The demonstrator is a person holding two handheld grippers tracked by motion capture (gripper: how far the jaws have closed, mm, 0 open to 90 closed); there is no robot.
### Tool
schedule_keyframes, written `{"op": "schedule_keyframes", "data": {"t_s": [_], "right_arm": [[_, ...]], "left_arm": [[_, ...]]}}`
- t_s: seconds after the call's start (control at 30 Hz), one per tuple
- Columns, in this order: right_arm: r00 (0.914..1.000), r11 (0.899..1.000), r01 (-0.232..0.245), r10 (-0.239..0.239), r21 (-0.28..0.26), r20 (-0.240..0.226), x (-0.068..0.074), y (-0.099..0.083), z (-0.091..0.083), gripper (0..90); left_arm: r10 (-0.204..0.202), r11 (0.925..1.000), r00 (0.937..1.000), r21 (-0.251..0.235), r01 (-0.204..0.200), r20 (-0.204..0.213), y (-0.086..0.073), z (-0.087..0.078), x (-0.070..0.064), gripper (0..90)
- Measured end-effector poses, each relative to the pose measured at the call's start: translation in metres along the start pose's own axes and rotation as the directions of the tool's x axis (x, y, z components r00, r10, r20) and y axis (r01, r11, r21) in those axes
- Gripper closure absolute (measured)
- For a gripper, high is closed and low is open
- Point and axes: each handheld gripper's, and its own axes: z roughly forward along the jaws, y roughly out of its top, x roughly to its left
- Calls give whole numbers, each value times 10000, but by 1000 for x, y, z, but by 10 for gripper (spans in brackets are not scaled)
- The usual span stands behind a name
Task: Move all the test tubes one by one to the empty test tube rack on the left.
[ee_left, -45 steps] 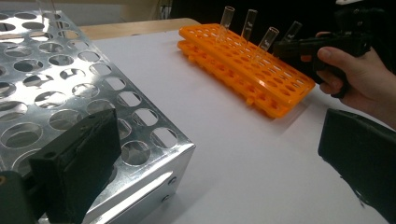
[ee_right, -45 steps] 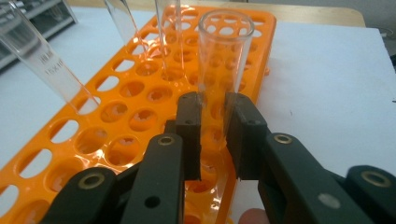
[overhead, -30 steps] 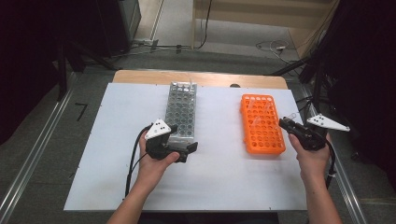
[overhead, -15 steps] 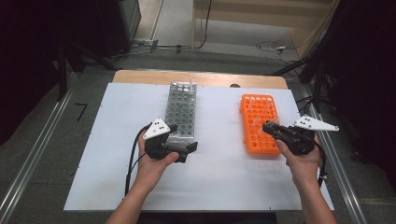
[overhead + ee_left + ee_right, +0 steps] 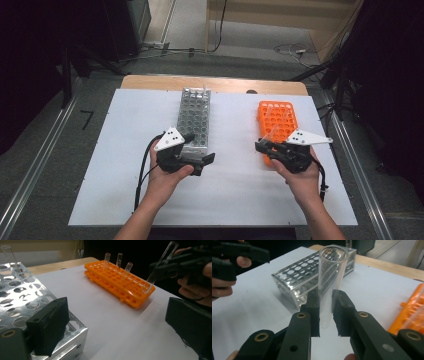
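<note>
Right gripper view, frame centre: right gripper (image 5: 325,312) clamped around clear glass test tube (image 5: 332,272), tube foot in orange rack (image 5: 276,122); thin, slick, breakable, grip mid-barrel lightly; left gripper (image 5: 200,162) spread wide beside metal rack (image 5: 194,117), holding nothing.

My right gripper (image 5: 263,146) has swung in from beyond the near right corner of the orange rack (image 5: 278,119) to its near left end. My jaws are now clamped on a clear test tube (image 5: 331,272); its lower end seems, as far as the blur allows, to sit in a near-end hole of the rack, tilted.
</note>
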Motion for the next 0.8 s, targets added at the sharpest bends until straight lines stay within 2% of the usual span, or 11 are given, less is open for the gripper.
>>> {"op": "schedule_keyframes", "data": {"t_s": [0.13,0.23,0.33,0.37,0.4,0.7,0.8], "right_arm": [[9994,9995,197,-189,261,-289,13,-2,13,740],[9981,9984,394,-374,399,-489,22,-4,20,740],[9965,9970,555,-519,537,-653,29,-5,27,740],[9953,9959,642,-592,638,-771,33,-6,31,740],[9953,9959,642,-592,638,-771,33,-6,31,740],[9876,9893,1087,-964,968,-1236,53,-8,44,740],[9857,9879,1166,-1026,1020,-1336,56,-8,47,740]], "left_arm": [[2,9999,9994,-106,2,338,2,0,-3,134],[24,9999,9990,-132,-18,438,3,1,-7,187],[135,9999,9984,-73,-131,554,5,3,-12,261],[201,9998,9979,-61,-198,612,5,3,-14,319],[264,9996,9970,-60,-261,723,5,4,-16,319],[703,9972,9905,188,-730,1179,4,12,-30,500],[834,9959,9885,256,-873,1260,3,15,-34,529]]}}
